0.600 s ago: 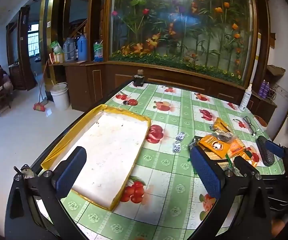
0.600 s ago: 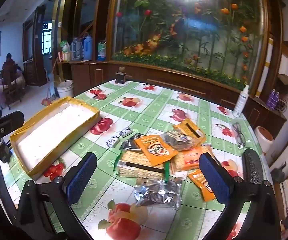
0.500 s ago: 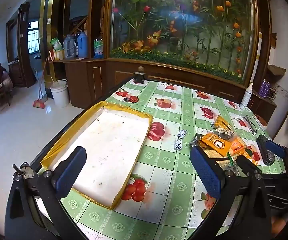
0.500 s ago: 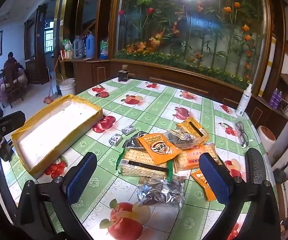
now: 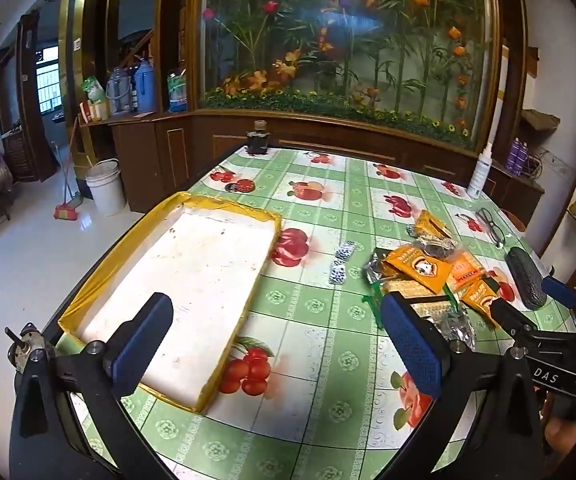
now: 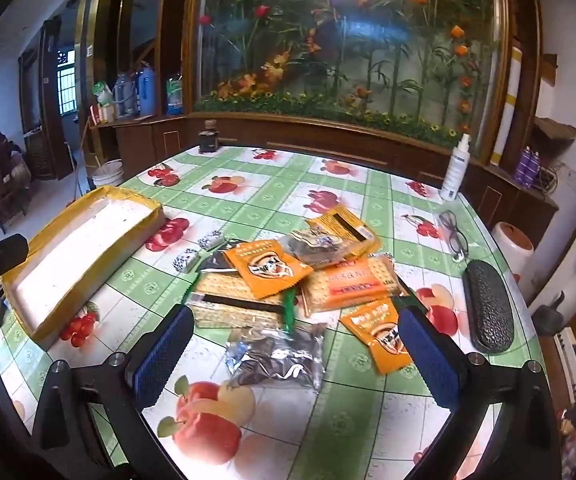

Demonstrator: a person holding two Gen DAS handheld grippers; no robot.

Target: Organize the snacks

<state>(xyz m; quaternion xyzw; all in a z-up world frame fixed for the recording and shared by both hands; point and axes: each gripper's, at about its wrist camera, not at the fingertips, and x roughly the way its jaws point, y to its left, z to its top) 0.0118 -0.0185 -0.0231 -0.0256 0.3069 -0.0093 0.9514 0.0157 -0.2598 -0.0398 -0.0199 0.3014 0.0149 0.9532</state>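
You held both the left gripper (image 5: 276,344) and right gripper (image 6: 294,354) wide open and empty above the snack packets (image 6: 288,276), beside the yellow-rimmed tray (image 5: 224,204).

Each unit has a black, angular frame carrying two fingers faced with blue, finely textured rectangular pads. On the left gripper (image 5: 276,344), round silver screw heads sit at the finger pivots, and a small metal fitting projects from the frame's left end. The right gripper (image 6: 294,356) uses the same black frame, blue pads and silver pivot screws. Seen from the left wrist camera, its body bears white lettering "DAS" and a blue tip.
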